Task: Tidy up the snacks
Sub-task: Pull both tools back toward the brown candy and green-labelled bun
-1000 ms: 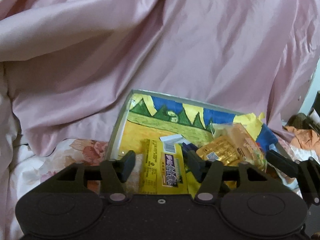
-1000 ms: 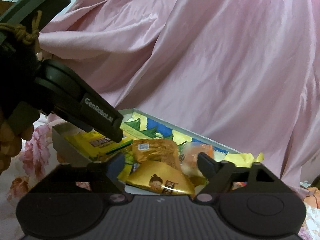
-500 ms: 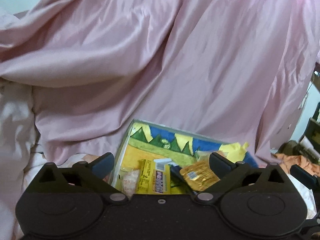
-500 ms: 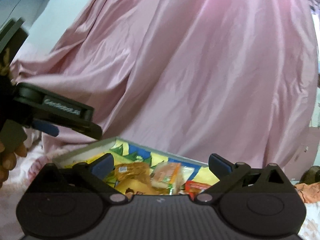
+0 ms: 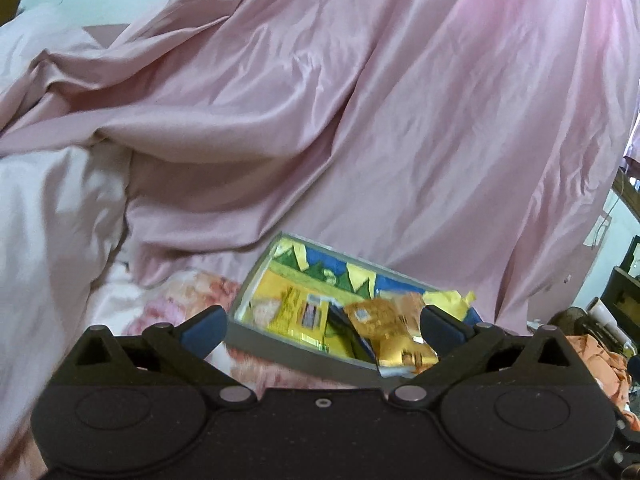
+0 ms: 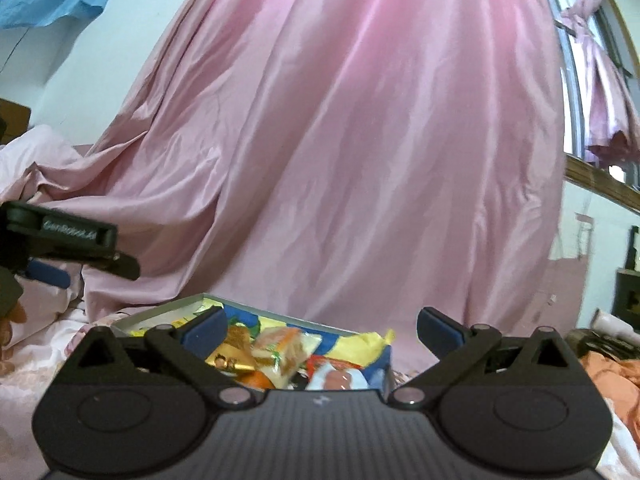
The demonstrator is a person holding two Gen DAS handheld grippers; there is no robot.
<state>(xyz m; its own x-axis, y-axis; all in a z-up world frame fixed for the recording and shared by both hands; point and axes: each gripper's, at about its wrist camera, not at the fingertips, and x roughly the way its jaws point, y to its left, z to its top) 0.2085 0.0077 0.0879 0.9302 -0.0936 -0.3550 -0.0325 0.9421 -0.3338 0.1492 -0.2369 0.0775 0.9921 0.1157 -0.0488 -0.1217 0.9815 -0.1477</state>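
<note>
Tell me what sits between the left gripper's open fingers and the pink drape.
The snack box with its packets, resting on the floral bedding; the left gripper holds nothing. Left wrist view.

"genrobot.ai" on left gripper (image 6: 76, 256); snack pkg print too blurry.

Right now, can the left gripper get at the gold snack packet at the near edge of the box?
Probably yes. The left gripper is open and empty, the gold snack packet lies on top of the pile in the box, partly over its near wall, with nothing between.

Snack packets (image 5: 384, 324) lie in the box (image 5: 296, 354), curtain (image 5: 360, 120) behind.
</note>
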